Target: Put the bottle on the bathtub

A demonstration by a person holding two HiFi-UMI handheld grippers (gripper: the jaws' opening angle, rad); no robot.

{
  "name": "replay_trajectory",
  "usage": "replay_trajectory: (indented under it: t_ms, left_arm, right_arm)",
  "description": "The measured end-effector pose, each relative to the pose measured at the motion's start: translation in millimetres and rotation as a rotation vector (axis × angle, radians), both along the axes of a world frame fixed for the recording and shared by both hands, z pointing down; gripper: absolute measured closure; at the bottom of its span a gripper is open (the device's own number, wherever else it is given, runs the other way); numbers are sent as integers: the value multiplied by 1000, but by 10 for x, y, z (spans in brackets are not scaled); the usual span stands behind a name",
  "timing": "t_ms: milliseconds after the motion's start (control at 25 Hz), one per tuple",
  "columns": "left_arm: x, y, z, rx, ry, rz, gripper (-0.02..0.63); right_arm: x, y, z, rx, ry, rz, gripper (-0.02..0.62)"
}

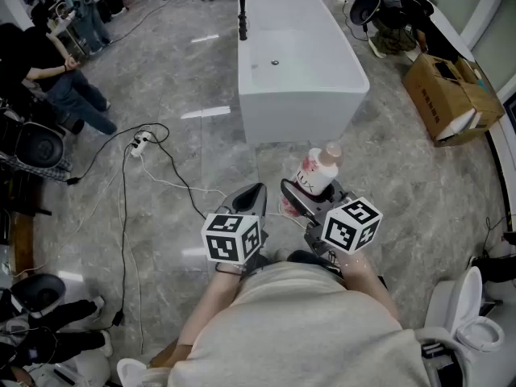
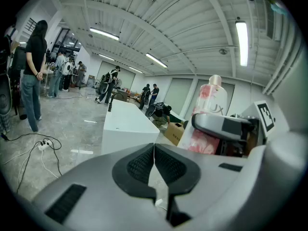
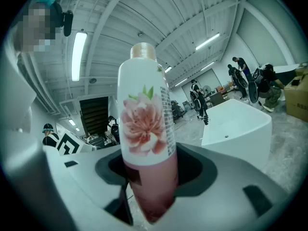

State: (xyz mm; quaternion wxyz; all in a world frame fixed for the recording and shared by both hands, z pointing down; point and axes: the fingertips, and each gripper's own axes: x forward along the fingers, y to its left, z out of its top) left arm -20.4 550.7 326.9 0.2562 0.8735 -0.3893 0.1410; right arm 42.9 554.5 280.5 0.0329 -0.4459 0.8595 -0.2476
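Note:
My right gripper is shut on a bottle with a white flower label, a pale cap and pink liquid. In the right gripper view the bottle stands upright between the jaws, which clamp its lower part. The same bottle shows at the right of the left gripper view. My left gripper hangs beside it on the left, shut and holding nothing; its pads meet. The white bathtub with a black tap stands on the floor ahead of both grippers; its rim is bare.
A power strip and cables lie on the grey floor to the left. A cardboard box stands right of the tub. A toilet is at lower right. People stand far left and beyond the tub.

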Motion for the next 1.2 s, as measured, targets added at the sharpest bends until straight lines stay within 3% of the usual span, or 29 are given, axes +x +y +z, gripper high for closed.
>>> replay_trajectory:
  t_ms: [480, 680, 1200]
  left_arm:
    - [2, 17, -93, 17, -1, -12, 598]
    - [-41, 1, -104, 11, 13, -32, 598]
    - [349, -6, 120, 15, -30, -23, 598]
  right_arm:
    - [71, 68, -94, 22, 11, 0, 356]
    - [60, 74, -143, 20, -27, -4, 354]
    - [334, 105, 127, -15, -66, -18, 355]
